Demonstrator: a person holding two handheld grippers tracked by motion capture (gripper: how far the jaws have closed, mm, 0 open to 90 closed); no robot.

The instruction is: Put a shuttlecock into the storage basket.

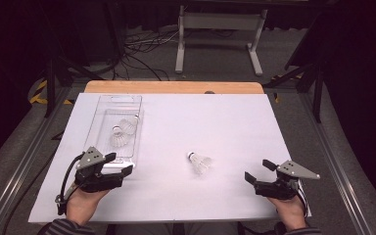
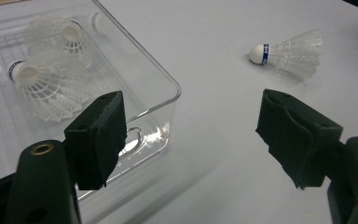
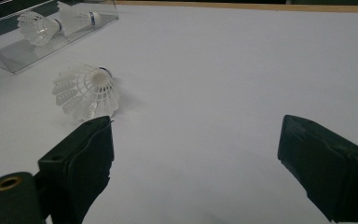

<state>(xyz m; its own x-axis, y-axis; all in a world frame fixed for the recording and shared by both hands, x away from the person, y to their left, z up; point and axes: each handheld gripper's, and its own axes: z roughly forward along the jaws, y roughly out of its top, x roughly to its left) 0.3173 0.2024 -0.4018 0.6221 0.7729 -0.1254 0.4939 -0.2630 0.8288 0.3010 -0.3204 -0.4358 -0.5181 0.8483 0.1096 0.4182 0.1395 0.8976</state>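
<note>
A white shuttlecock (image 1: 199, 162) lies on its side on the white sheet that covers the desk (image 1: 215, 117), a little toward 5 o'clock from the sheet's middle. Its cork tip with a blue band points toward 10 o'clock and its skirt fans out toward 4 o'clock. In the left gripper view the same shuttlecock (image 2: 289, 53) sits well beyond the jaws, at about 1 o'clock.

The right gripper (image 1: 260, 172) rests at 3 o'clock from the shuttlecock, near but apart from it, jaws spread wide with nothing between them. The right gripper view shows the shuttlecock's (image 3: 86, 92) open skirt facing the camera, just past the left jaw.

The left gripper (image 1: 119, 164) sits at 9 o'clock from the shuttlecock, jaws also wide and empty, at the near end of a clear plastic tray (image 1: 101, 113). Two more shuttlecocks (image 1: 119, 137) lie inside that tray, one beside the other. A person's hands hold both grippers from the desk's near edge.
</note>
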